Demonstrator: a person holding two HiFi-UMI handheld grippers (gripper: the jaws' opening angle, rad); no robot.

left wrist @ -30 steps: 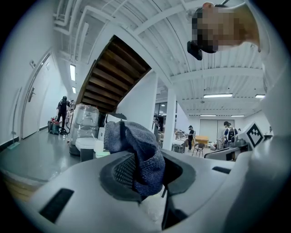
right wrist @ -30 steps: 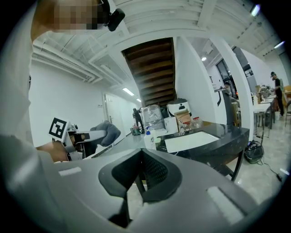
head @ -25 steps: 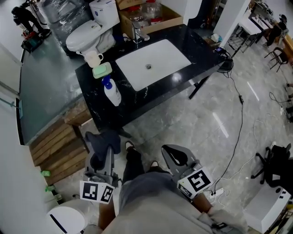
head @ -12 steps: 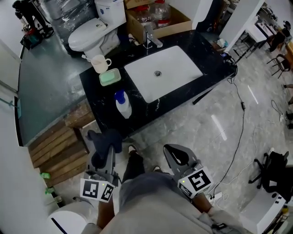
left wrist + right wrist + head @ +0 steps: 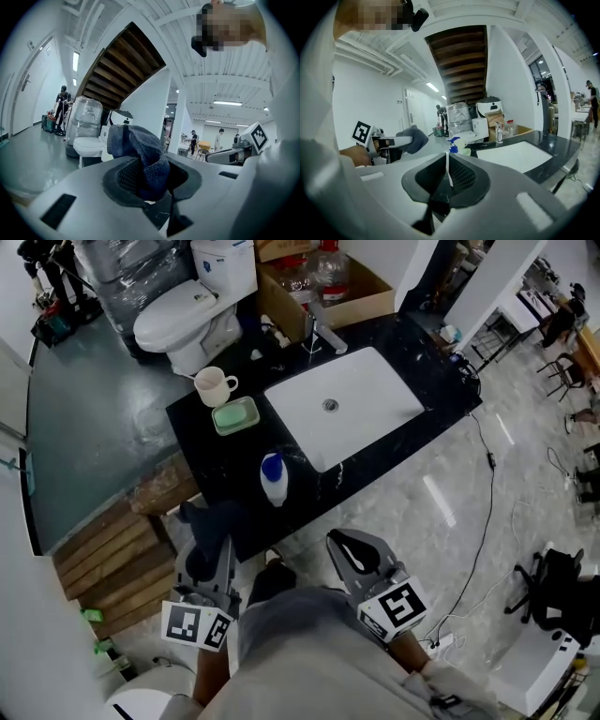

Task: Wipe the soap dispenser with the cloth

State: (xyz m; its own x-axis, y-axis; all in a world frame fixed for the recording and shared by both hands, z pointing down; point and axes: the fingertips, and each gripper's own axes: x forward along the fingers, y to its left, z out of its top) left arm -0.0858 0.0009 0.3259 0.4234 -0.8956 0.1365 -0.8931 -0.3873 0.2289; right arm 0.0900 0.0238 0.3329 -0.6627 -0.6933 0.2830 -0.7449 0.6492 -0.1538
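The soap dispenser (image 5: 273, 479), a white bottle with a blue pump, stands upright near the front edge of the black counter (image 5: 216, 493). It also shows small and ahead in the right gripper view (image 5: 453, 144). My left gripper (image 5: 209, 547) is shut on a dark blue cloth (image 5: 212, 523), short of the counter's front left corner. The bunched cloth (image 5: 140, 157) fills the left gripper (image 5: 143, 177) jaws. My right gripper (image 5: 350, 551) is shut and empty, in front of the counter, to the right of the dispenser. Its jaws (image 5: 447, 176) meet with nothing between them.
A white sink (image 5: 342, 404) with a faucet (image 5: 323, 334) is set in the counter. A mug (image 5: 214, 385) and a green soap dish (image 5: 234, 415) stand behind the dispenser. A toilet (image 5: 187, 310), a cardboard box (image 5: 323, 282), wooden planks (image 5: 117, 545) and a floor cable (image 5: 483, 512) surround it.
Both grippers have moved forward toward the counter; the counter and dispenser now lie nearer to them in the head view. The cloth stays held in the left gripper.
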